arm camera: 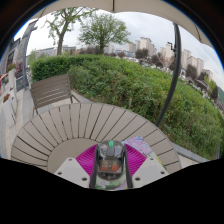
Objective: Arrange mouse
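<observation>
A small grey mouse point(110, 158) with a green scroll wheel sits between my gripper's point(111, 163) two fingers, raised above a round slatted wooden table point(70, 125). Both magenta pads point(88, 160) press against its sides. The mouse's lower part is hidden by the gripper body.
A patterned mouse pad or paper point(137, 147) lies on the table just ahead of the right finger. A wooden bench point(50, 92) stands beyond the table to the left. A thick green hedge point(140, 85) and a dark pole point(175, 70) lie beyond, with buildings far off.
</observation>
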Demonstrator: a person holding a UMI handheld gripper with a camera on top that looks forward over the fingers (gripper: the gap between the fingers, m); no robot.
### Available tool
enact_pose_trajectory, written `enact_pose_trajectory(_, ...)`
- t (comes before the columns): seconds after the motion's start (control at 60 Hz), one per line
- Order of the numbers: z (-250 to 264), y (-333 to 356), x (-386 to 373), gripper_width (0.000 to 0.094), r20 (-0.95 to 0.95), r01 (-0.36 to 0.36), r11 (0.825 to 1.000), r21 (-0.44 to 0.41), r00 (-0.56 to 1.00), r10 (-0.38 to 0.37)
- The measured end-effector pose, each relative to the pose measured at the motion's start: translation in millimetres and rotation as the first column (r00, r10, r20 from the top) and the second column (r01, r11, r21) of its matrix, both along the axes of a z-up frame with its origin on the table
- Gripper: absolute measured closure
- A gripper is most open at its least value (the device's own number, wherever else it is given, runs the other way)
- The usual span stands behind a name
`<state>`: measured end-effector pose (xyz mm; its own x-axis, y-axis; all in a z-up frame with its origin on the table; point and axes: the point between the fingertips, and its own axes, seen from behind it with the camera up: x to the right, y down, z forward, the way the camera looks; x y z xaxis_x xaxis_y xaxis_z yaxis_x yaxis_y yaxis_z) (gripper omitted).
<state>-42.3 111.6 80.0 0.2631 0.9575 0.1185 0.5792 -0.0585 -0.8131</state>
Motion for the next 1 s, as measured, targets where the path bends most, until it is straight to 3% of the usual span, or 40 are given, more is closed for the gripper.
enact_pose_trajectory(0.167,-67.9,59.3,13.5,0.0497,0.058,0.058,0.989,-0.138,0.997,-0.050)
enact_pose_trajectory(0.283,-96.9,72.6,25.4,0.0427,0.099,0.054,0.987,-0.152,0.994,-0.040)
enact_pose_trajectory(0.333,-93.6,68.6,26.2,0.0340,0.081,0.043,0.985,-0.170,0.996,-0.029)
enact_pose_trajectory(0.383,-88.5,71.5,33.9,0.0092,0.097,0.058,0.984,-0.169,0.994,-0.041)
enact_pose_trajectory(0.4,-85.1,72.6,36.9,0.0084,0.103,0.065,0.984,-0.166,0.994,-0.049)
enact_pose_trajectory(0.433,-74.2,73.9,43.2,0.0115,0.106,0.072,0.986,-0.153,0.993,-0.056)
enact_pose_trajectory(0.5,-43.3,70.6,63.0,0.0086,0.102,0.068,0.987,-0.142,0.993,-0.054)
enact_pose_trajectory(0.65,35.5,31.2,141.1,0.0086,0.130,0.044,0.976,-0.213,0.991,-0.016)
enact_pose_trajectory(0.767,83.9,21.1,204.6,0.0085,0.157,0.064,0.985,-0.159,0.987,-0.039)
enact_pose_trajectory(0.85,106.7,6.6,234.4,0.0086,0.137,0.046,0.988,-0.145,0.990,-0.026)
enact_pose_trajectory(1.0,118.4,-15.4,272.3,0.0084,0.138,0.049,0.972,-0.231,0.990,-0.017)
